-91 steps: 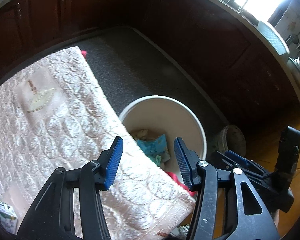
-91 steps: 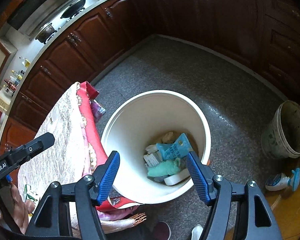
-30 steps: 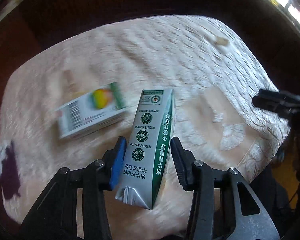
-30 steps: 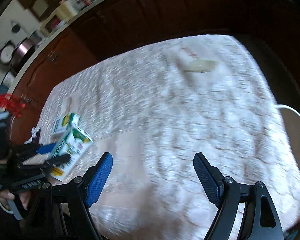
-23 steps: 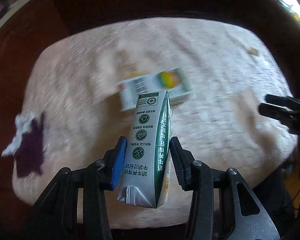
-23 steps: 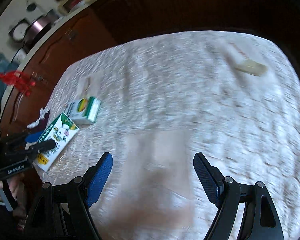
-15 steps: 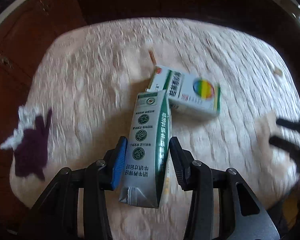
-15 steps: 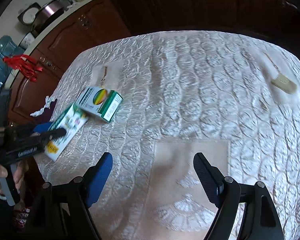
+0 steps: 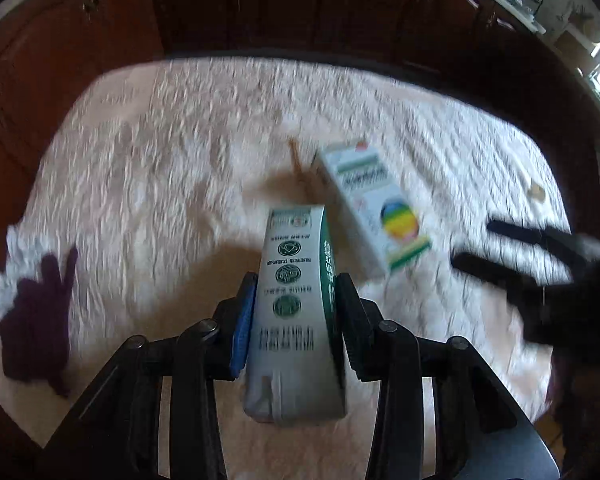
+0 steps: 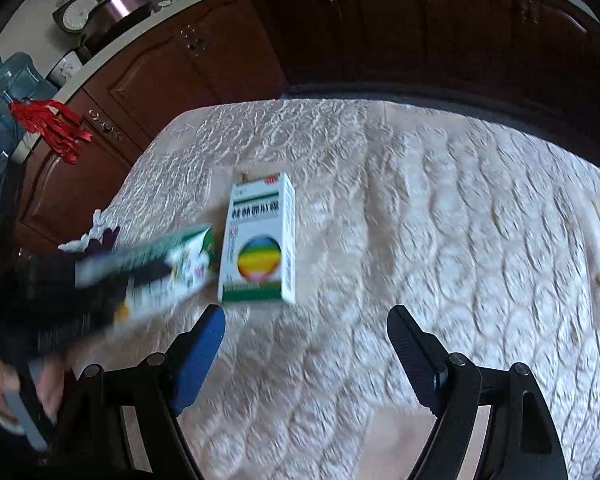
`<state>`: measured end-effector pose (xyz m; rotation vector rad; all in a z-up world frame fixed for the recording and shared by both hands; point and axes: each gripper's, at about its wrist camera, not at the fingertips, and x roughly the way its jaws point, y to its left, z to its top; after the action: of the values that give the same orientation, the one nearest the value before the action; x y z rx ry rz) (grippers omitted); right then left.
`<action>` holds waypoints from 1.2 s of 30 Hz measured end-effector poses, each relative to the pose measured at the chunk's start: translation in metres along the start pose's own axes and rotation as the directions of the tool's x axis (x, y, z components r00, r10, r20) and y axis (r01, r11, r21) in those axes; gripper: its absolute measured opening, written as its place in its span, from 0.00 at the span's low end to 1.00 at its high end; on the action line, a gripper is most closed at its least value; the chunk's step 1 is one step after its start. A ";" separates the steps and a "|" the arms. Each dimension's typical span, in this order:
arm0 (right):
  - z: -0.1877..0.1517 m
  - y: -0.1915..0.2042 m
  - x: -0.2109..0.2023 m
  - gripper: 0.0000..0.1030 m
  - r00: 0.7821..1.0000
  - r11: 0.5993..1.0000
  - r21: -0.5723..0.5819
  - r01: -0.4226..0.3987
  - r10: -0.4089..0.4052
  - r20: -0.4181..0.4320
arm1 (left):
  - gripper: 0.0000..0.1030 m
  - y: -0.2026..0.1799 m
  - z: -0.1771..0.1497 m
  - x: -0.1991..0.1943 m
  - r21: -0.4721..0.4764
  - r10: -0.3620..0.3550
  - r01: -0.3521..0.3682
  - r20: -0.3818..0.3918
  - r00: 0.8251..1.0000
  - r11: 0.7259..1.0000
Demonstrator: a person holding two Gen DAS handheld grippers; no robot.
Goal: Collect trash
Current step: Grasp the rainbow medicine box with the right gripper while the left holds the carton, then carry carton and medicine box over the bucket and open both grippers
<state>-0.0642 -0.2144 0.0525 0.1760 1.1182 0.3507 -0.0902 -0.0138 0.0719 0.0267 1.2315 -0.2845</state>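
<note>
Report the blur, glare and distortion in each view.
Left wrist: tablecloth and right gripper smeared by motion; milk carton in the closing left gripper fairly sharp; window glare top right; fisheye bends the edges. Right wrist: medicine box legible, carton streaked, corners dark.

motion-blurred fisheye views - dim, dark curved edges

Box [image 10: 260,242] lying on tablecloth [image 10: 420,240]; carton [image 9: 296,312] just left of it; cabinets [image 10: 220,52] behind the table
</note>
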 end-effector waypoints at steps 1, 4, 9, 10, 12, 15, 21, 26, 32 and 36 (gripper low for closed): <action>0.003 0.001 0.002 0.79 1.000 1.000 0.000 0.002 -0.002 -0.002 | 0.36 0.002 -0.005 0.002 0.006 0.021 -0.020 -0.014 1.000 1.000; 0.011 0.009 0.015 0.79 1.000 1.000 0.004 -0.007 0.007 -0.017 | 0.36 0.009 -0.024 0.004 0.024 0.066 -0.065 -0.023 0.998 0.998; 0.027 0.031 0.043 0.79 0.999 1.000 -0.025 0.014 -0.015 -0.035 | 0.36 0.022 -0.030 -0.004 -0.040 0.056 -0.056 -0.010 0.998 0.998; 0.030 0.033 0.049 0.79 0.999 1.000 -0.027 0.012 -0.013 -0.043 | 0.36 0.023 -0.031 -0.005 -0.046 0.052 -0.053 -0.008 0.999 0.998; 0.035 0.040 0.063 0.79 0.998 0.999 -0.042 0.014 -0.016 -0.055 | 0.37 0.023 -0.031 -0.003 -0.045 0.054 -0.055 -0.009 0.998 0.997; 0.035 0.040 0.076 0.56 0.997 0.998 -0.052 0.027 -0.031 -0.071 | 0.44 0.024 -0.028 0.007 -0.068 0.062 -0.064 -0.032 0.998 0.996; 0.011 0.020 0.049 0.51 0.998 0.998 -0.059 0.037 -0.040 -0.053 | 0.36 0.020 -0.028 0.022 -0.104 0.084 -0.089 -0.055 0.995 0.991; -0.018 -0.017 0.004 0.51 1.000 1.000 0.025 -0.001 0.002 -0.016 | 0.35 0.000 -0.028 0.001 -0.081 0.066 -0.064 0.012 0.998 0.995; -0.051 -0.051 -0.051 0.51 0.997 0.991 0.133 -0.022 0.012 0.078 | 0.35 -0.055 -0.020 -0.020 0.010 0.028 -0.029 0.066 0.997 1.000; -0.070 -0.070 -0.088 0.51 0.991 0.985 0.175 -0.017 -0.007 0.132 | 0.35 -0.098 -0.014 -0.029 0.075 0.010 -0.018 0.100 0.995 0.997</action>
<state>-0.1484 -0.3136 0.0753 0.3530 1.0172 0.2410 -0.1343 -0.0997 0.1073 0.0862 1.1205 -0.3167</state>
